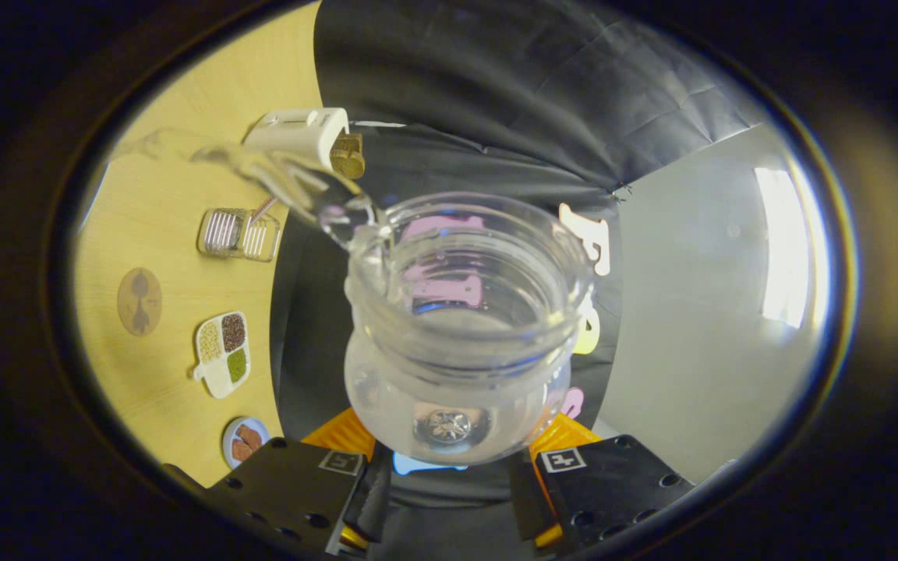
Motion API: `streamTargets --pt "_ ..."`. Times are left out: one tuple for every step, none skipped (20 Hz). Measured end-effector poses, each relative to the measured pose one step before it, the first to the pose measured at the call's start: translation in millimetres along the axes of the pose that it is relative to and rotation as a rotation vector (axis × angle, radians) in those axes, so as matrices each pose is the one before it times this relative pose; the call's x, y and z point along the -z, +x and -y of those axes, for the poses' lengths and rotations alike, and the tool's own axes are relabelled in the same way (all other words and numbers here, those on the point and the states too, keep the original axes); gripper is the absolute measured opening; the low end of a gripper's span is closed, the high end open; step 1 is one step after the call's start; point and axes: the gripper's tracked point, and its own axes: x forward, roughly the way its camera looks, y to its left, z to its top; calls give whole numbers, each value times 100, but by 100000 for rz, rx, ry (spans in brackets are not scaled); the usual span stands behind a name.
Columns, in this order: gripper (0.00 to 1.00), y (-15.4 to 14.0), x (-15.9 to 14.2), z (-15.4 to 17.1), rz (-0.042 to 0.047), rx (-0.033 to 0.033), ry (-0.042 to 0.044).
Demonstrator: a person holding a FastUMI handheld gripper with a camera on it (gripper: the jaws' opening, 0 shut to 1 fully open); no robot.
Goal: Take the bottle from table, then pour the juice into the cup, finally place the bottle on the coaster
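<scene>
Hand-held gripper point(449, 467) fingers clamped on clear bottle point(457, 343), one each side; bottle tipped sideways, open mouth toward camera. Clear liquid streams from rim toward glass cup point(184, 152) over surface point(168, 234). Beyond on surface: coaster point(139, 301), sectioned tray point(224, 352), small dish point(245, 441), ribbed glass box point(239, 234), white box point(305, 136).

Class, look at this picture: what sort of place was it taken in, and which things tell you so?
Probably a staged tabletop booth: a wooden table against black cloth, a coaster, a divided dish of grains, and a clear bottle tipped in the gripper jaws.
</scene>
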Motion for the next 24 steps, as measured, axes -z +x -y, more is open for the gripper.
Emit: streamTargets --pt "67 11 -7 26 163 -1 -545" --pt "67 -12 7 -86 14 -67 -330" --pt "67 46 27 -18 41 215 -457" --pt "67 57 -41 -31 -31 -112 -158" --pt "67 6 41 44 102 414 -411" --pt "67 14 35 54 -15 337 -297" --pt "67 61 -90 -5 37 367 -324" --pt "67 29 29 38 200 456 -495" --pt "67 -28 50 -99 44 -40 -412" --pt "67 -73 -77 -70 22 -152 -259" --pt "67 75 15 -1 216 96 -492" --pt "67 -30 -41 -58 116 -118 -227" --pt "67 -30 -25 -28 139 126 -384" --pt "67 -21 19 59 154 164 -516" --pt "67 66 58 155 261 567 -605" --pt "67 -54 36 45 255 184 -281" --pt "67 130 -24 4 18 72 -134" --pt "67 -22 15 41 -100 85 -4" --pt "67 56 62 -9 -80 107 -46" --pt "67 -15 8 95 44 446 -203" --pt "67 10 -20 148 151 230 -59" --pt "67 -41 -139 -14 382 102 -255" --pt "67 73 -147 -58 539 72 -495" --pt "67 -115 -116 -5 527 -81 -499"
